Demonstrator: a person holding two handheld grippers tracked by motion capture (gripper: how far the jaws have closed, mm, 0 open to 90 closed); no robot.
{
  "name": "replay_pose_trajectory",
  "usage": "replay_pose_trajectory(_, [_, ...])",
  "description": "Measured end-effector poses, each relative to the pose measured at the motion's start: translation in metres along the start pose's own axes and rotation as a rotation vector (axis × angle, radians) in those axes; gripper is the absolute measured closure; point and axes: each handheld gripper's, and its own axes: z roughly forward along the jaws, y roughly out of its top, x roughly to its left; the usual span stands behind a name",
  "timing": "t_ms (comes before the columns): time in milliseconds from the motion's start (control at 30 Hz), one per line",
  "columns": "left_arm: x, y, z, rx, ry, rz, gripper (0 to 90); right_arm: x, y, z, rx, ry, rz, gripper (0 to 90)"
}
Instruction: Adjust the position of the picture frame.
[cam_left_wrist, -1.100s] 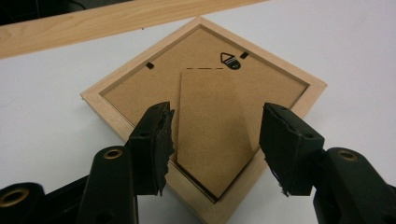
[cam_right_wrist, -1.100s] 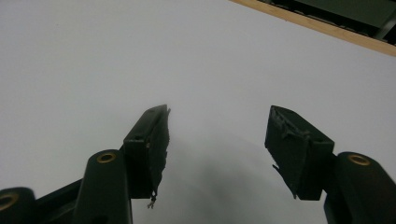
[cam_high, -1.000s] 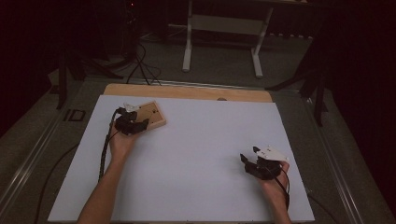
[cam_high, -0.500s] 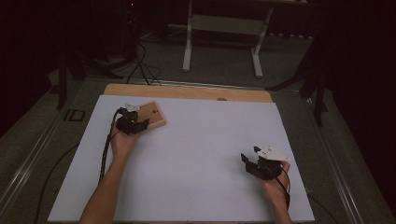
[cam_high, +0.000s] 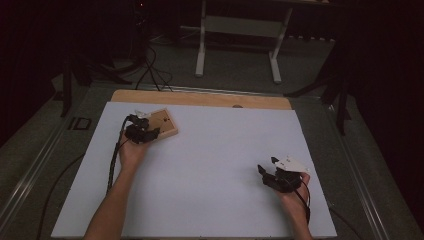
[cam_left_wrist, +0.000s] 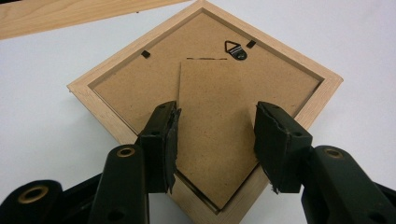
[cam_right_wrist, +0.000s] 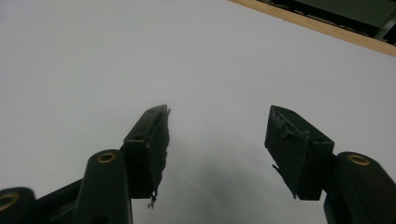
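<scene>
1. Picture frame (cam_left_wrist: 205, 93) lies face down on the white surface (cam_high: 220, 165), far left part, near the wooden strip (cam_high: 200, 99) along the far edge.
2. Frame: pale wood border, square, brown fibreboard back. A small triangular hanger (cam_left_wrist: 232, 46) sits near one corner; two black clips (cam_left_wrist: 145, 54) hold the back in. A fold-out stand flap (cam_left_wrist: 215, 135) lies flat on the back.
3. Left claw (cam_left_wrist: 215, 137) over the frame's near corner; its jaws have just been closing, stand apart either side of the flap, not yet pressing it.
4. Right claw (cam_right_wrist: 217, 144) apart, nothing between, above bare surface, well away at near right.
</scene>
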Motion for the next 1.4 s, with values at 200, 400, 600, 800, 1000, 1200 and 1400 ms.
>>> replay_pose_trajectory(200, [-0.002,0.0,-0.001,0.005,-0.015,0.016,51.1,0.0,0.0,0.0,0.0,0.004,0.0,39.4])
replay_pose_trajectory(400, [-0.005,-0.001,-0.002,0.006,-0.026,0.032,51.1,0.0,0.0,0.0,0.001,0.005,-0.001,39.4])
replay_pose_trajectory(600, [-0.012,-0.001,-0.002,0.005,-0.044,0.051,51.1,0.0,0.0,0.0,0.004,0.003,-0.003,39.3])
replay_pose_trajectory(800, [-0.021,0.0,-0.001,0.0,-0.068,0.079,51.1,0.0,0.0,0.0,0.001,0.002,-0.001,39.3])
replay_pose_trajectory(1000, [-0.029,0.0,-0.001,-0.002,-0.087,0.096,51.1,0.0,0.0,0.0,0.003,0.002,-0.002,39.3])
replay_pose_trajectory(1200, [-0.037,0.0,-0.001,-0.002,-0.109,0.127,51.0,0.001,0.0,0.0,0.002,0.003,-0.003,39.3])
replay_pose_trajectory(1400, [-0.045,0.0,-0.001,-0.002,-0.128,0.149,51.0,0.001,0.0,0.0,0.003,0.004,-0.002,39.3])
